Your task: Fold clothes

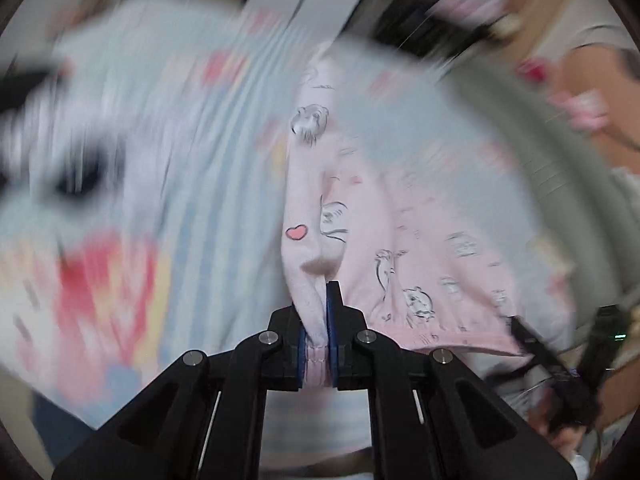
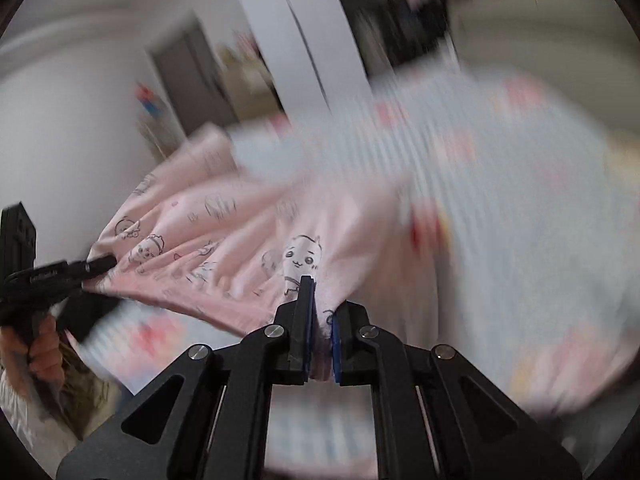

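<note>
I am seeing a soft matt pink printed cloth garment (image 1: 400, 240) and matt black plastic gripper fingers (image 2: 300, 320) with blue pads.

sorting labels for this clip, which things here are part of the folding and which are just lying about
Part of the job:
- pink garment, held at two points
- left gripper, shut on it
- right gripper, shut on it

Just lying about:
- striped sheet beneath
- door
- wall
</note>
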{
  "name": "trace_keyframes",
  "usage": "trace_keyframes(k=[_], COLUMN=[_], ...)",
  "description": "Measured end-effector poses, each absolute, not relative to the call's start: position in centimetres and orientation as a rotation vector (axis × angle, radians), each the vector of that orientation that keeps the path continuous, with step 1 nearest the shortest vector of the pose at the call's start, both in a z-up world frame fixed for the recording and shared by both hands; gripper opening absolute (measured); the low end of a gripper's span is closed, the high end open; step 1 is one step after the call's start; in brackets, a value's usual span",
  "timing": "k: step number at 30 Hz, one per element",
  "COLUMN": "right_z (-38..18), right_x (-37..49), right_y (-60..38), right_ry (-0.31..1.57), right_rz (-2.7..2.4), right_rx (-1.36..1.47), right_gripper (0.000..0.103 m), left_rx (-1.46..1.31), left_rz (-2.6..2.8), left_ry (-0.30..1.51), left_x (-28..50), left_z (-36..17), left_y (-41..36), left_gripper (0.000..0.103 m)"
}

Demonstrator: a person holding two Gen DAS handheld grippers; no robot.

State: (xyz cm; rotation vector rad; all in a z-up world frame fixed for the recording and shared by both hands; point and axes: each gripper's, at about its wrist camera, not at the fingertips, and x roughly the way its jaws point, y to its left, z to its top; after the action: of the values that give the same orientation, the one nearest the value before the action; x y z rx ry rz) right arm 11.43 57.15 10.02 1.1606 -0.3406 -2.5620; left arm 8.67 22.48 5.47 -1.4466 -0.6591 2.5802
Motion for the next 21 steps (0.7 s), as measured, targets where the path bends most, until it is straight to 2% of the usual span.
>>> trace_keyframes(k=[2, 6, 9, 11, 12, 13, 15, 16, 17, 21], right_z=[5.9, 4.0, 4.1, 3.9, 3.7, 3.1, 1.4, 1.5, 1.8, 3.7], right_x=[11.3, 12.2, 12.8, 11.8, 10.6, 9.7, 8.9, 9.1, 9.4, 10.5], right_y=[56.8, 56.9, 57.4, 57.9, 57.7, 57.5, 57.0, 56.8, 56.7, 56.9], right_ry=[-0.344, -0.293, -0.301, -0.366, -0.403, -0.418, -0.404, -0.394, -0.384, -0.378], right_rz=[-2.524, -2.528, -2.516, -2.499, -2.484, -2.464, -2.405, -2.399, -2.397, -2.391], right_rx=[1.28, 1.337, 1.337, 1.348, 1.364, 1.384, 1.449, 1.445, 1.433, 1.365], right_gripper=[0.006, 0.006, 0.009, 0.031, 0.036, 0.042, 0.037, 0.015, 0.005, 0.003], left_rx=[-1.557, -1.548, -1.51, -1.513, -1.536, -1.58, -1.633, -1.63, -1.591, -1.451], left_rz=[2.521, 2.485, 2.503, 2.503, 2.475, 2.413, 2.382, 2.391, 2.403, 2.418], left_ry=[-0.751, -0.845, -0.872, -0.888, -0.896, -0.899, -0.875, -0.867, -0.875, -0.826], left_x=[9.1, 10.2, 9.9, 9.6, 9.2, 8.3, 7.7, 7.8, 8.1, 9.7], left_z=[1.0, -0.9, -0.9, -1.3, -2.0, -3.4, -4.8, -4.8, -4.2, -0.3], left_y=[22.0, 21.3, 20.2, 19.6, 19.6, 19.9, 20.4, 20.5, 20.5, 20.8], left_gripper=[0.009, 0.012, 0.039, 0.05, 0.051, 0.049, 0.022, 0.011, 0.009, 0.009])
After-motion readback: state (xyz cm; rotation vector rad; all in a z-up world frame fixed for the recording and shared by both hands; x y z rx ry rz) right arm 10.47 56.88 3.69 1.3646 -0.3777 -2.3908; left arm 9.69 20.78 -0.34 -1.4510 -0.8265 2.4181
